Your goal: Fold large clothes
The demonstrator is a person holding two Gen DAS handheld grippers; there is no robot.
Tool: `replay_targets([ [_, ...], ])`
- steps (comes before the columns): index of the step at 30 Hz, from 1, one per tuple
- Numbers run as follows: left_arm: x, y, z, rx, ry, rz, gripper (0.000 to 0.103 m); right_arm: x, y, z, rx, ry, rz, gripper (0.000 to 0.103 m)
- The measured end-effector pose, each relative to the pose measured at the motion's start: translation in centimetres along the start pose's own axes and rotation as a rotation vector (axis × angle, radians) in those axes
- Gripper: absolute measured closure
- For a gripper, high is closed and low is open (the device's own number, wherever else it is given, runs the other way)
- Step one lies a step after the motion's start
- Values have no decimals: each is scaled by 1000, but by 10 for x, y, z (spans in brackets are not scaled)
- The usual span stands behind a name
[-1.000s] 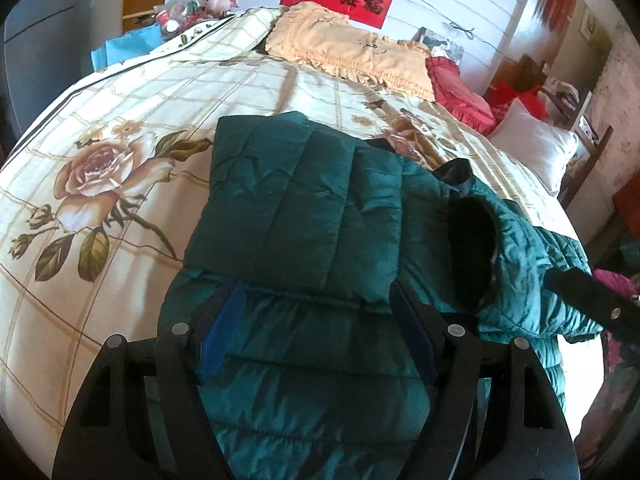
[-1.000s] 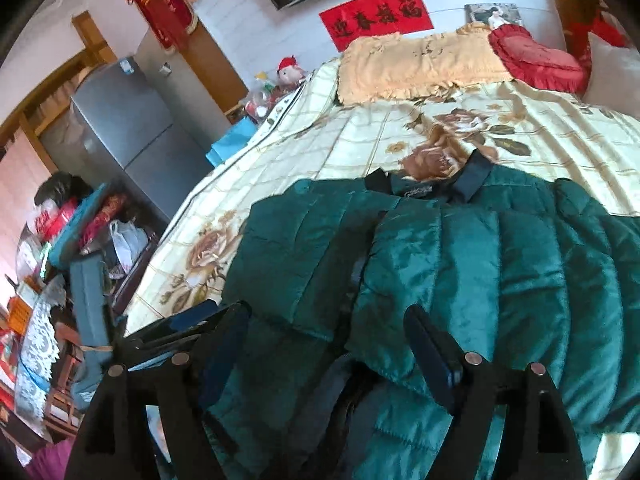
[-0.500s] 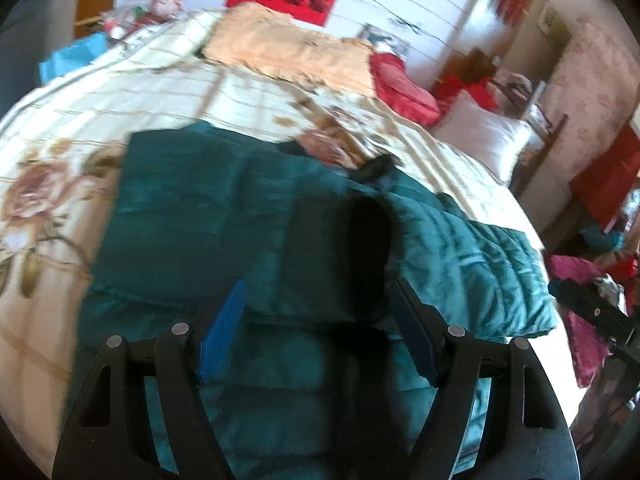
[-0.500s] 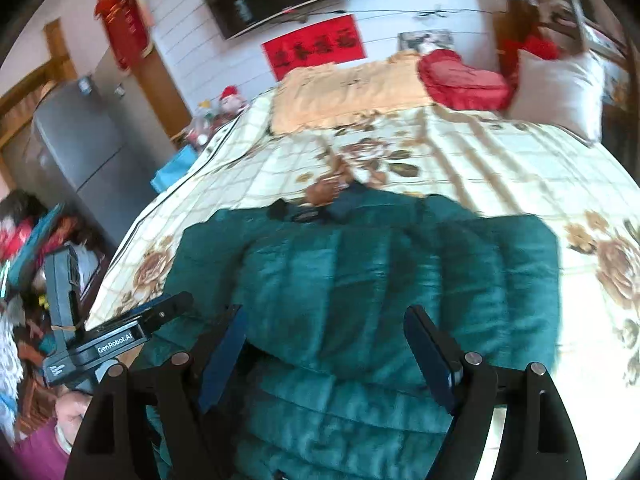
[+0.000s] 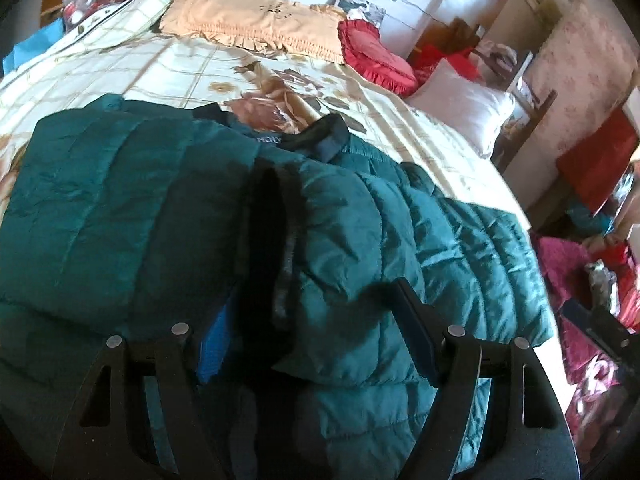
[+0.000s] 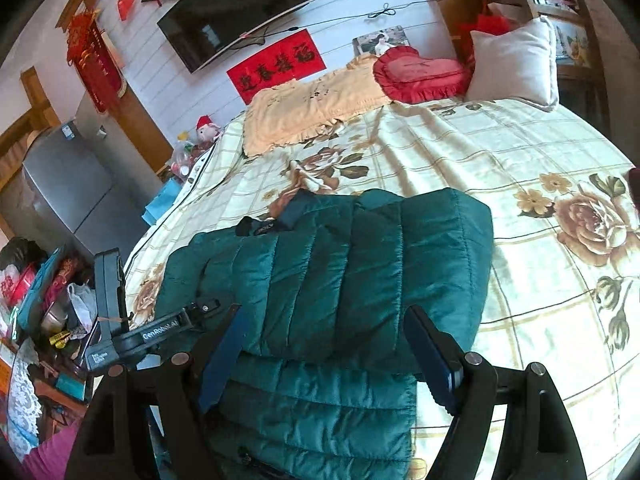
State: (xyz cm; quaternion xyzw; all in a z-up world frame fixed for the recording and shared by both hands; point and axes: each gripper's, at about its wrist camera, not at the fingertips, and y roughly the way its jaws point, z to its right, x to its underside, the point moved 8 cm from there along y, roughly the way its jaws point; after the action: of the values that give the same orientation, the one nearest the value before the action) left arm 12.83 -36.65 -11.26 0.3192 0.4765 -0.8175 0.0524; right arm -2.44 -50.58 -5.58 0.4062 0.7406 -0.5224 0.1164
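Observation:
A dark green quilted jacket (image 5: 360, 240) lies flat on the bed with both sleeves folded in across its body and its navy collar (image 5: 328, 136) toward the pillows. My left gripper (image 5: 316, 336) hovers open over the near part of the jacket, above the dark seam where the sleeves meet. My right gripper (image 6: 328, 354) is open too, over the jacket (image 6: 340, 280) near its lower folded edge. Neither pair of fingers presses any fabric. In the right wrist view the left gripper (image 6: 200, 308) shows at the jacket's left side.
The bed's floral quilt (image 6: 540, 240) lies bare to the right of the jacket. A peach pillow (image 6: 312, 108), a red heart cushion (image 6: 420, 74) and a white pillow (image 6: 512, 60) sit at the head. A grey fridge (image 6: 68, 196) and a cluttered shelf (image 6: 44, 292) stand left.
Both grippers have swung sideways across the jacket toward its right side, jaws still as wide apart. The jacket itself lies as before.

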Motion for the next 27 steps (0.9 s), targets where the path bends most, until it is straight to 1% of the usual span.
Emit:
replay_targets([
  [1, 1, 2, 3, -1, 19, -4, 30, 0, 0, 2, 0, 7, 1, 25],
  [2, 2, 4, 7, 4, 37, -11, 48, 1, -1, 3, 0, 11, 0, 25],
  [3, 2, 5, 9, 0, 58, -17, 76, 2, -1, 5, 2, 16, -2, 25],
  [4, 1, 4, 10, -4, 62, -18, 81, 1, 0, 5, 6, 16, -4, 25],
  [6, -5, -6, 9, 37, 42, 4, 88, 2, -1, 5, 15, 15, -6, 25],
  [8, -15, -21, 3, 49, 24, 40, 92, 0, -2, 5, 16, 18, -2, 25],
  [10, -34, -44, -10, 41, -4, 103, 94, -2, -5, 2, 12, 15, 9, 25],
  [14, -59, -72, -43, -21, -15, 164, 96, -10, -5, -11, 13, -9, 22, 25],
  [16, -68, -85, -69, -74, -29, 187, 96, -13, 0, -18, 9, -20, 21, 25],
  [21, -75, -104, -132, -185, -74, 225, 96, -18, 26, -43, 55, -94, 1, 25],
  [25, -68, -106, -175, -234, -128, 220, 96, -22, 58, -55, 87, -129, -22, 25],
  [27, -61, -104, -185, -262, -127, 214, 96, -23, 80, -58, 120, -144, -39, 25],
])
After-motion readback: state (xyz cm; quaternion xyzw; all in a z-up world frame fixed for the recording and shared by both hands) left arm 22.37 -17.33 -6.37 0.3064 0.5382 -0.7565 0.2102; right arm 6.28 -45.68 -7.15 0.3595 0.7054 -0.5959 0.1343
